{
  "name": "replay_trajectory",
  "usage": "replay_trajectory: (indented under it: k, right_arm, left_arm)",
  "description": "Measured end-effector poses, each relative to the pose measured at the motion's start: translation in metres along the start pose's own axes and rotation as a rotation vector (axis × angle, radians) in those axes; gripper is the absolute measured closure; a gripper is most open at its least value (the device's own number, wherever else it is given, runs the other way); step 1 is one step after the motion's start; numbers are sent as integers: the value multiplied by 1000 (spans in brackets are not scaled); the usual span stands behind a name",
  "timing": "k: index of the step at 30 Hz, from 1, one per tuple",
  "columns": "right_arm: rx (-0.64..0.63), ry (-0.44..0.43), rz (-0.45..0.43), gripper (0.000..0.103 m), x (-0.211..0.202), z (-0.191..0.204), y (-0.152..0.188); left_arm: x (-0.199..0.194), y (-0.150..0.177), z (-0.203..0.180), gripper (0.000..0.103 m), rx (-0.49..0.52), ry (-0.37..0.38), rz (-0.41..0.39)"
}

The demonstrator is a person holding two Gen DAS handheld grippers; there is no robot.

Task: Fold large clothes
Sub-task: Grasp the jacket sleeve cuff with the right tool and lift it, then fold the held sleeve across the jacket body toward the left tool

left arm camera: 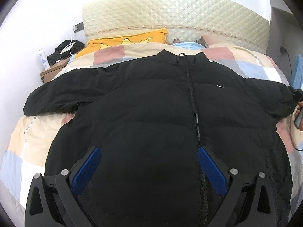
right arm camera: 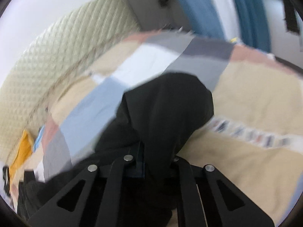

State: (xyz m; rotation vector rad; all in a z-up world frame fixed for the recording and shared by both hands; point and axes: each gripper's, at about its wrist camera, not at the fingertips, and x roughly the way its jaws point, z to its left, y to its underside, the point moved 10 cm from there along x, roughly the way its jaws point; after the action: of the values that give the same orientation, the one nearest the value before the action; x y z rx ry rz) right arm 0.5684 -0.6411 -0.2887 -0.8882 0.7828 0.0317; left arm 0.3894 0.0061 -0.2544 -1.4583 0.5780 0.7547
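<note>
My left gripper (left arm camera: pixel 147 162) tilts downward over the lower front of the black puffer jacket (left arm camera: pixel 151 104), its blue pads (left arm camera: pixel 86 170) spread wide with only the jacket's dark quilted body showing between them, nothing held. My right gripper (right arm camera: pixel 151 162) also slants down, its jaws drawn together and clamped on the end of the jacket's sleeve (right arm camera: pixel 164 109), whose black fabric bunches up out of the grip in a blurred view. The jacket lies face up and spread flat on the bed, zipper (left arm camera: pixel 193 102) closed up the middle, both sleeves stretched outward, collar pointing away from me. Under it is a patchwork quilt (left arm camera: pixel 37 132) in beige, pink, blue and white. Beyond the collar sits a yellow pillow (left arm camera: pixel 128 39) against a cream quilted headboard (left arm camera: pixel 170 13).
</note>
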Motion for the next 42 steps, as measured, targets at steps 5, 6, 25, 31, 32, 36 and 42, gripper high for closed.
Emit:
replay_trajectory:
  k: [5, 6, 25, 31, 32, 36, 42]
  right_arm:
    - [43, 88, -86, 98, -57, -35, -42]
    - [44, 96, -92, 99, -64, -37, -47]
    - [-379, -37, -321, 99, -290, 208, -87]
    - [-486, -150, -332, 99, -326, 310, -32]
    - [-516, -171, -330, 99, -331, 329, -17]
    - [-622, -255, -300, 99, -338, 398, 52]
    - [-801, -343, -234, 99, -321, 480, 169]
  left_arm:
    - [-13, 0, 5, 0, -1, 22, -18]
    - [-17, 0, 7, 0, -4, 24, -22]
    - [-70, 1, 49, 0, -88, 106, -102]
    - [-81, 3, 66, 0, -106, 128, -118]
    - [-82, 3, 69, 0, -108, 129, -119]
    - [-83, 5, 87, 0, -121, 119, -128]
    - [-73, 6, 122, 0, -203, 105, -124]
